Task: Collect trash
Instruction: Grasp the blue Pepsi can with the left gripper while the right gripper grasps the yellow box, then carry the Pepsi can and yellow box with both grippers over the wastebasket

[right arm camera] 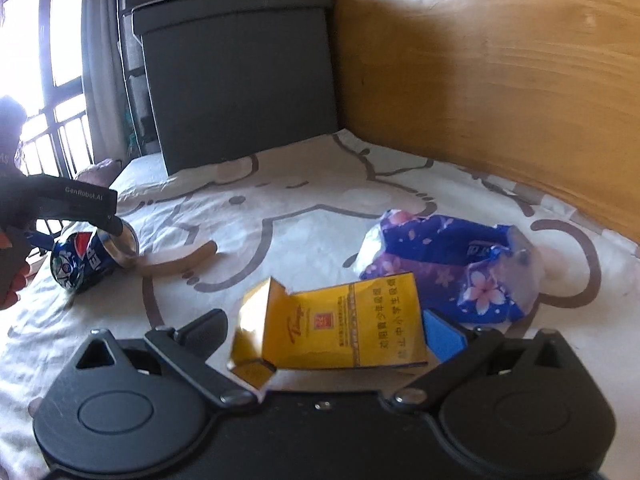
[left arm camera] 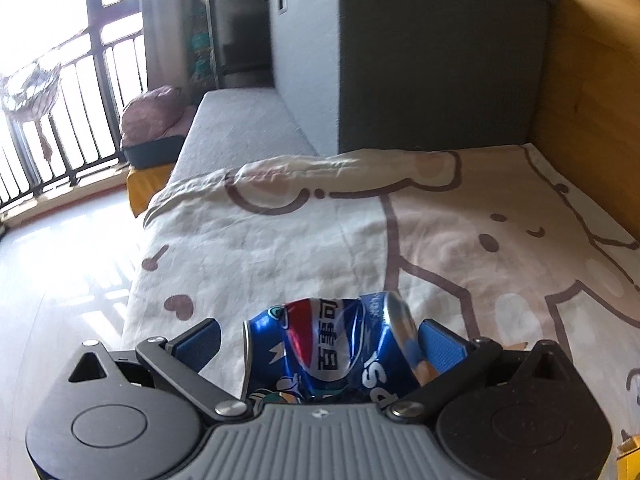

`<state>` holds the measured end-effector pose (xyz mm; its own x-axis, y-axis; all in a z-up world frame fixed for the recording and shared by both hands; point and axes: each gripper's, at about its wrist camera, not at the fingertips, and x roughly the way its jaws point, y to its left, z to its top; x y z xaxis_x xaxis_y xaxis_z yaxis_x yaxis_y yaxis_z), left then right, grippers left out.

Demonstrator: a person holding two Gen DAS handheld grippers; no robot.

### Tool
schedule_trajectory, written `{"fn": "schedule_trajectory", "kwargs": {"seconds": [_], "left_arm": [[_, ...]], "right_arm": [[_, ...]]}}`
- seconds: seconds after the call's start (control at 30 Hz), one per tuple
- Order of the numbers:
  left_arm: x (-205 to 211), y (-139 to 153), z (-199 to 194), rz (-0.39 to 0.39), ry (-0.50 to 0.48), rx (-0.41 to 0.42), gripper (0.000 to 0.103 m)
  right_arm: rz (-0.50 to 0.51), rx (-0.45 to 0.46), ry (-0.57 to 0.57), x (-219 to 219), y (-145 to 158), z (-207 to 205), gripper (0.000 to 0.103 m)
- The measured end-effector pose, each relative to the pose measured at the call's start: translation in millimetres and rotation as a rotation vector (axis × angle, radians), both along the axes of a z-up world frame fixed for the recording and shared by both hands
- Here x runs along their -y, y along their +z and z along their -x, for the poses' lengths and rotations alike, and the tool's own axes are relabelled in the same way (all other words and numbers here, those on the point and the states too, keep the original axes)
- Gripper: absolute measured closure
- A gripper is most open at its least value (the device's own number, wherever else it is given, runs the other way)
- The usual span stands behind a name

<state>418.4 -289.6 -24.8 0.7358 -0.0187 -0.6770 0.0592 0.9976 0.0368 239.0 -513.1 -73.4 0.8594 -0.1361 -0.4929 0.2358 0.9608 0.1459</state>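
A crushed blue Pepsi can lies on its side on the cartoon-print bedsheet. My left gripper is open around it, the right pad at the can's end and a small gap on the left. The right wrist view shows the same can with the left gripper over it. A torn yellow cigarette pack sits between the fingers of my open right gripper. Just beyond the pack lies a crumpled blue-purple floral wrapper.
A dark grey box stands at the far end of the bed, and a wooden panel runs along the right side. The floor and a barred window lie to the left. A hand holds the left gripper.
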Motion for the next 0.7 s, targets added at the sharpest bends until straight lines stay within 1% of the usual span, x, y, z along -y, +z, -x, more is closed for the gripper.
{"fn": "schedule_trajectory", "kwargs": {"seconds": [0.17, 0.2, 0.23, 0.27, 0.37, 0.47, 0.57, 0.63, 0.7], "left_arm": [[-3, -5, -4, 0.040, 0.021, -0.027, 0.000], [-3, -7, -4, 0.045, 0.022, -0.031, 0.002], [-3, -8, -4, 0.051, 0.027, -0.039, 0.008], [-4, -10, -4, 0.063, 0.030, -0.048, 0.009], [-3, -10, -1, 0.054, 0.018, -0.040, 0.010], [-5, -7, 6, 0.068, -0.002, -0.030, 0.011], [-9, -5, 17, 0.083, -0.031, -0.015, 0.011], [-11, -3, 25, 0.084, -0.053, -0.001, 0.014], [-14, -1, 34, 0.085, -0.074, 0.016, 0.014]], "right_arm": [[0.011, -0.035, 0.009, -3, -4, -5, 0.000], [0.012, -0.032, 0.006, -3, -4, -4, 0.001], [0.010, -0.027, 0.005, -2, -4, -4, 0.002], [0.007, -0.023, 0.007, -2, -3, -3, 0.004], [0.006, -0.024, -0.001, -1, -3, -1, 0.007], [-0.006, -0.015, 0.013, -1, -1, 1, 0.009], [-0.020, 0.005, 0.006, 1, 1, 4, 0.009], [-0.039, 0.023, 0.000, 2, 2, 8, 0.009], [-0.052, 0.041, -0.010, 2, 4, 12, 0.009]]}}
